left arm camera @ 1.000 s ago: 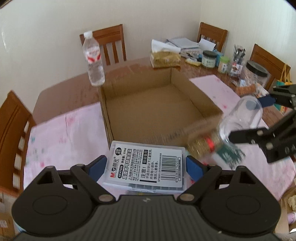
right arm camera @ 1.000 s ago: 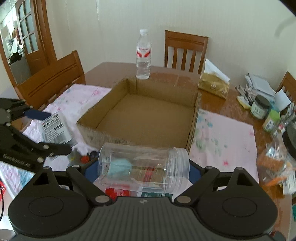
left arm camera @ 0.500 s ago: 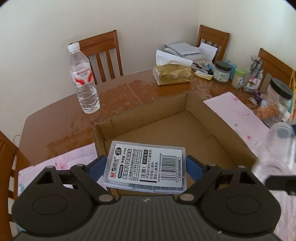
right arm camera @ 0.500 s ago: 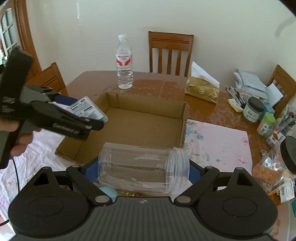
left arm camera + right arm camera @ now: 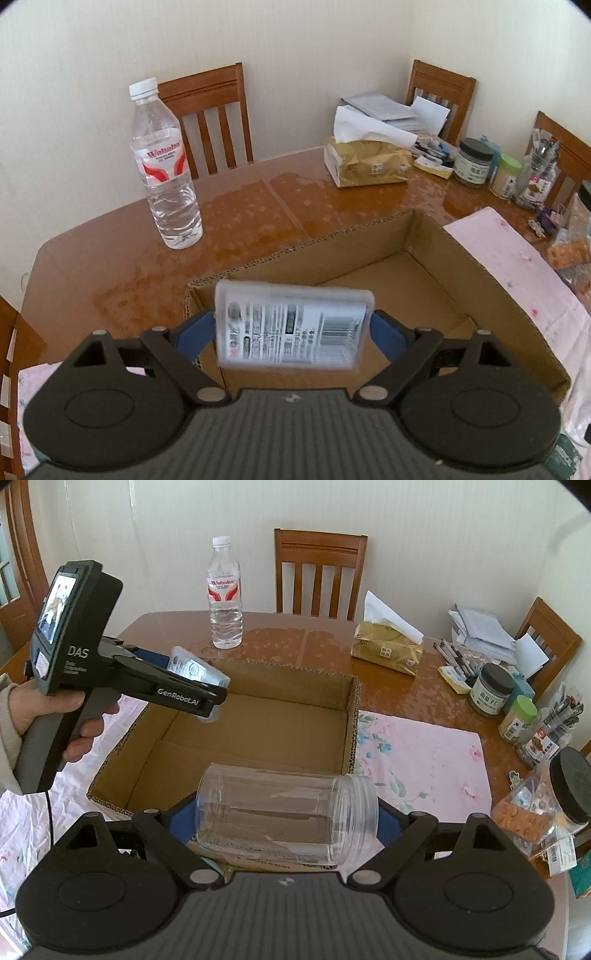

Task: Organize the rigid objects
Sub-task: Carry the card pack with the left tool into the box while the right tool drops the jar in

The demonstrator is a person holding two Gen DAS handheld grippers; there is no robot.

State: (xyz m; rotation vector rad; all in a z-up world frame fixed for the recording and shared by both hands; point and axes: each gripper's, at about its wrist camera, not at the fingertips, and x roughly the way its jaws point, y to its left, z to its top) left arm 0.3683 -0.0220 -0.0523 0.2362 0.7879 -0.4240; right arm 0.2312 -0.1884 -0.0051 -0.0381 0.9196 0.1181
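My left gripper [image 5: 293, 325] is shut on a flat clear plastic package [image 5: 291, 325] with a white barcode label. The package looks blurred and tipped between the blue pads. It hangs over the near-left corner of an open cardboard box [image 5: 295, 247]. The right wrist view shows the same left gripper [image 5: 207, 686], held by a hand [image 5: 44, 709], with the package [image 5: 192, 668] above the box's [image 5: 288, 679] far-left corner. My right gripper [image 5: 286, 812] is shut on a clear lidless plastic jar [image 5: 284, 812], lying sideways above the box's near wall.
A water bottle [image 5: 224, 598] stands behind the box. A gold tissue pack [image 5: 388, 650] lies at the back right, with small jars [image 5: 491, 690], pens and papers beyond. A black-lidded jar [image 5: 569, 786] and snack bags sit at the right edge. A pink cloth [image 5: 424, 753] covers the table beside the box.
The left gripper carried the package from the pink cloth forward to over the box, and the package tipped between the pads. The right gripper shifted slightly toward the box with the jar.
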